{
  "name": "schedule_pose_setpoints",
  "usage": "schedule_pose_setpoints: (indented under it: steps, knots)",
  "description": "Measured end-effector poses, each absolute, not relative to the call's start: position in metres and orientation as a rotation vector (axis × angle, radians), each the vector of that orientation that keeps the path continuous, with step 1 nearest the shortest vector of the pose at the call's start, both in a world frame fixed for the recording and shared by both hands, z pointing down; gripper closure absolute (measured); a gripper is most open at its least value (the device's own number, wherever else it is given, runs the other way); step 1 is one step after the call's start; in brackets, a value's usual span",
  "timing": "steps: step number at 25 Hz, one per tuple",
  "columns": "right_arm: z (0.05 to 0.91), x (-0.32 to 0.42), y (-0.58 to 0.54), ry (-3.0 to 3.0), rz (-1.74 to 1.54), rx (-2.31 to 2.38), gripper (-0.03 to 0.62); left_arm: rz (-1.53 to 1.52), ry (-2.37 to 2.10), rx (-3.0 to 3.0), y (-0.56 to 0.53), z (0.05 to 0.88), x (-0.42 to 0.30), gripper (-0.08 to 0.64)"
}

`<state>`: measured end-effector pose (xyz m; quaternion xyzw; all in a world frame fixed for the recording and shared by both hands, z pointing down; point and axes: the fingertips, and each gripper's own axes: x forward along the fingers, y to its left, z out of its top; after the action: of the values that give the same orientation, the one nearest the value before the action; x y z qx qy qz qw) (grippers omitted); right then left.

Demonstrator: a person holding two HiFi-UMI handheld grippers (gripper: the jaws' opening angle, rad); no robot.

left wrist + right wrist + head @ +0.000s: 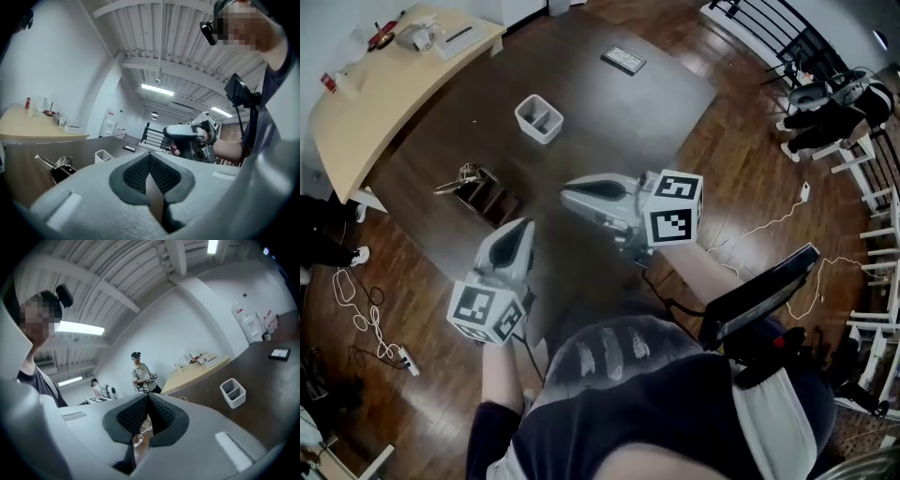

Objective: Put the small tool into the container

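left gripper (523, 229), right gripper (567, 194) being held shut, empty, above table | step: metal tool (457, 179) not yet being reached | next: jaws being opened around it, judged

On your table (609, 112), the container (538, 118) stood toward the far left. Nearer you and further left, the small tool (457, 180) lay on a box (492, 199). A flat tray (623, 59) lay near the far edge. A counter (356, 112) stood left of the table.
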<state>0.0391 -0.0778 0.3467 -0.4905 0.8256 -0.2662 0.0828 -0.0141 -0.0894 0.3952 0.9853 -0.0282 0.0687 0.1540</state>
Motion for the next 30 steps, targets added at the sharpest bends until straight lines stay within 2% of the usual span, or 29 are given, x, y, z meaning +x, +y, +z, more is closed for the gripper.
schedule_pose_setpoints:
  steps: [15, 30]
  knots:
    - [0.337, 0.137, 0.025, 2.178, -0.746, -1.443, 0.591, 0.315, 0.06, 2.898, -0.021, 0.376, 0.082, 0.56]
    - [0.342, 0.273, 0.173, 2.042, -0.666, -1.542, 0.591, 0.452, 0.275, 3.042, 0.116, 0.366, 0.235, 0.56]
